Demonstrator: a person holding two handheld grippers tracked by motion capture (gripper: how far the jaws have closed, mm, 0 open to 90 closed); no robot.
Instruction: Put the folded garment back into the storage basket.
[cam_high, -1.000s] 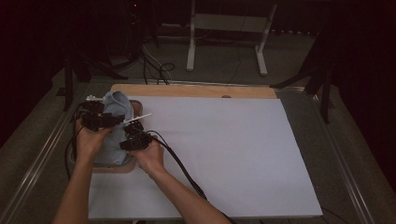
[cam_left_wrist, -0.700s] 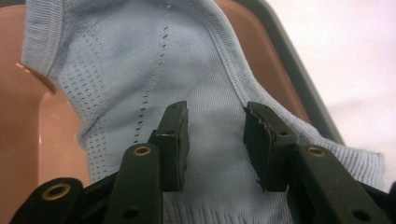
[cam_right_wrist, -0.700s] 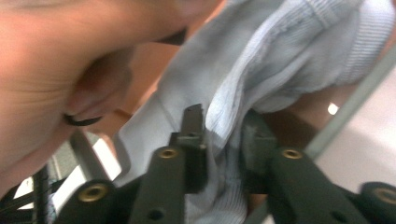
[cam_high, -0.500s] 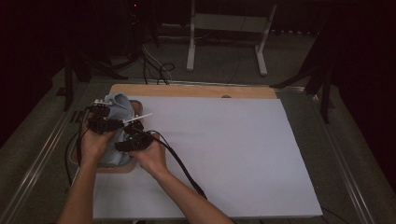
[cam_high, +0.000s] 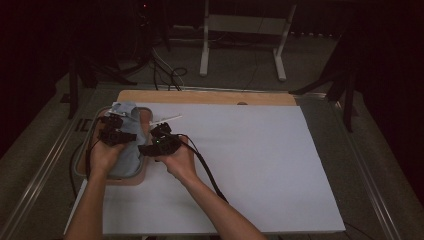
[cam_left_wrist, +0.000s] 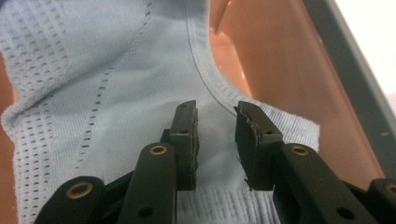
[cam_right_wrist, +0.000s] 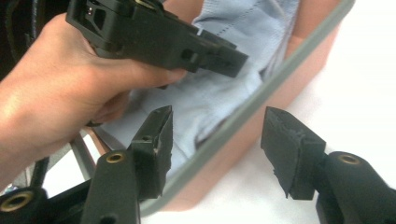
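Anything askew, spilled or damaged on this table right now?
Nothing spilled or broken. The light blue garment lies crumpled in the tray, one edge riding up the tray wall. A white strip lies loose on the white sheet beside the tray.

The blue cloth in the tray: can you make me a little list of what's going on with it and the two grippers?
Cloth: light blue cloth with rows of small holes, lying in the tray
Tray: pinkish tray with a grey rim, on the white sheet
Left gripper: left gripper over the cloth, jaws have just been closing, gap between them, cloth not pinched
Right gripper: right gripper by the tray's rim, jaws have just been opening, holding nothing
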